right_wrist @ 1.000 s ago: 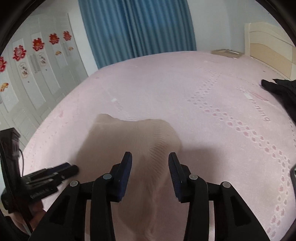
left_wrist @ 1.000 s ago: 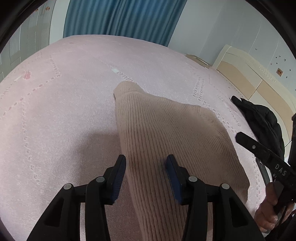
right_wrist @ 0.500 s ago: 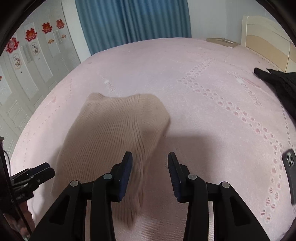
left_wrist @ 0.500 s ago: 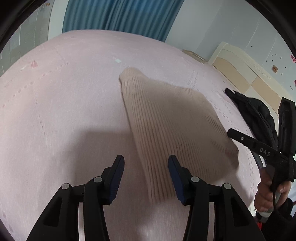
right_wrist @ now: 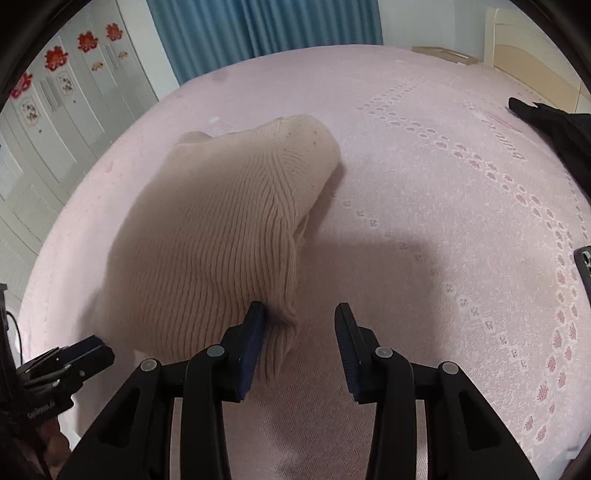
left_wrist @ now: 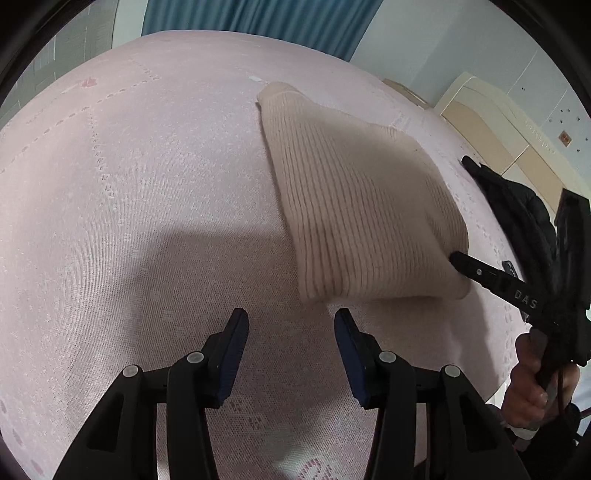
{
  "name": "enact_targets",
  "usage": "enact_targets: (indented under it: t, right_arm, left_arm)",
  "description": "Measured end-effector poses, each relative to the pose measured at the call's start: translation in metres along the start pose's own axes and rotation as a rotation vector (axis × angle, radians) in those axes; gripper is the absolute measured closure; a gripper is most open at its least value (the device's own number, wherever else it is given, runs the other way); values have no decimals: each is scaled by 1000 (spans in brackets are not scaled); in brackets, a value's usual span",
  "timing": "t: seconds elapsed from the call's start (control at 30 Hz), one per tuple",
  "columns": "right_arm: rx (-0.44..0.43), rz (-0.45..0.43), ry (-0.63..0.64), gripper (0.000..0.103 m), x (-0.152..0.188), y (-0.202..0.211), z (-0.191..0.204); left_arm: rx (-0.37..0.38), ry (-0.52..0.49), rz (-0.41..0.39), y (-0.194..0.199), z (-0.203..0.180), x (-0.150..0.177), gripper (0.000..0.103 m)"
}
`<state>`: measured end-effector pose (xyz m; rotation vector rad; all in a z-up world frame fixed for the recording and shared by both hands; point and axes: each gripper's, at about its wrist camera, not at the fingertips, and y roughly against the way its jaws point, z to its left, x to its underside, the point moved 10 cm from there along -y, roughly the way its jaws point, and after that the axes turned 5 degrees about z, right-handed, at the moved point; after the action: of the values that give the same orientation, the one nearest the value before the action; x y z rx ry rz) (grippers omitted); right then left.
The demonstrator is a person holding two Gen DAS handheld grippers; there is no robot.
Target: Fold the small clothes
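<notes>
Beige ribbed sweater (left_wrist: 354,199) on pink bedspread (left_wrist: 147,184), long axis running away toward curtain (right_wrist: 266,26); both jaws released, empty

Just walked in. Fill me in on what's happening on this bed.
A person is folding a beige ribbed knit garment on a pink bedspread, with a pair of handheld tongs in each hand. Both the left tongs and the right tongs are open and grip nothing. The garment lies folded on the bed; the right tongs sit at its near edge, and the left ones just short of it. A black jacket lies off to the side.
</notes>
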<state>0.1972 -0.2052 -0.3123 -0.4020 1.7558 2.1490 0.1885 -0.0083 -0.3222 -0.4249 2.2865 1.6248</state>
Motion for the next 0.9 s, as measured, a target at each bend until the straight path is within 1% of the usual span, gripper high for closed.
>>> enact_targets:
  t: [0.07, 0.2, 0.3, 0.33, 0.4, 0.47, 0.5, 0.6, 0.7, 0.77, 0.9]
  right_arm:
    - [-41, -22, -7, 64, -3, 9, 0]
    - [-79, -80, -38, 64, -14, 25, -6]
    - [-103, -104, -71, 64, -23, 28, -7]
    - [-106, -109, -81, 64, -26, 29, -7]
    - [-108, -111, -86, 64, -30, 27, -5]
    - [-93, -114, -74, 64, -34, 24, -3]
    - [-82, -117, -64, 64, -36, 22, -1]
    - [-49, -116, -49, 64, -42, 13, 1]
    - [13, -86, -37, 64, -44, 2, -4]
    - [26, -76, -36, 64, -43, -1, -7]
    - [25, -85, -25, 64, -46, 0, -7]
  left_arm:
    - [-12, -3, -4, 2, 4, -1, 58]
    - [-3, -3, 1, 0, 7, -2, 58]
    - [51, 11, -44, 11, 1, -7, 58]
    - [83, 21, -62, 15, -3, -9, 58]
    - [87, 2, -74, 18, -9, -13, 58]
    - [54, -23, -97, 19, -12, -24, 58]
    - [51, -30, -103, 19, -17, -30, 58]
    - [19, -51, -106, 15, -22, -45, 58]
    - [-28, -58, -117, 9, -24, -58, 58]
    - [-32, -39, -117, 6, -21, -66, 58]
    - [-20, -11, -120, 2, -15, -78, 56]
